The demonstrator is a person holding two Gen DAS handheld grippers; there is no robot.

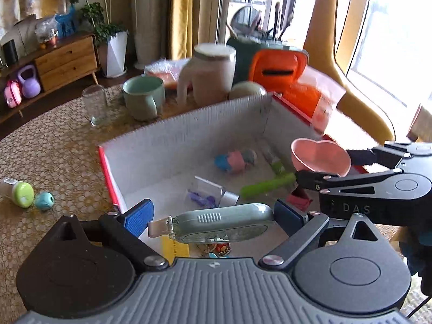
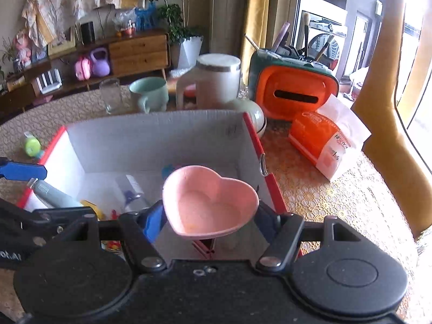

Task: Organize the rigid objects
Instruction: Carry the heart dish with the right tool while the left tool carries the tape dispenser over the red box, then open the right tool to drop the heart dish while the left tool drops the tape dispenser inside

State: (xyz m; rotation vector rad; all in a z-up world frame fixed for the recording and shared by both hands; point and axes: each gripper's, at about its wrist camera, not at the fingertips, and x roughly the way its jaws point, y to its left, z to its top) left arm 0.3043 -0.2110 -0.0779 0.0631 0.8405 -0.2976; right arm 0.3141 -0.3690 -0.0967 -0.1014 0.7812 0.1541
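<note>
So the pink heart-shaped ceramic bowl [image 2: 210, 202] is clamped between the blue pads of the right tool [image 2: 209, 216], held in the air over the right side of the open white cardboard box with red edges [image 2: 151, 132]. You can see that same bowl from the left camera too [image 1: 321, 160], hanging above the box's right wall.

The left tool [image 1: 213, 222] is gripping a pale grey-green oblong plastic gadget with a metal clip at one end [image 1: 216, 225], lying sideways between its blue pads, over the near edge of the box.

Down inside the box there's a lime green stick-shaped thing [image 1: 267, 186], a small clear plastic case with something purple in it [image 1: 205, 194], and a blue-and-pink toy-ish lump [image 1: 235, 160] that's too blurry to call.

The box sits on a round tabletop with a gold lace-pattern cover [image 2: 337, 197]. Behind it: a mint green ceramic mug [image 1: 144, 97], a clear drinking glass [image 1: 94, 105], a beige lidded jug [image 1: 208, 77] and an orange-fronted container [image 2: 294, 94]. An orange and white pouch [image 2: 329, 143] lies to the box's right, and a small bottle with a lime green cap [image 1: 19, 190] lies off to its left.
</note>
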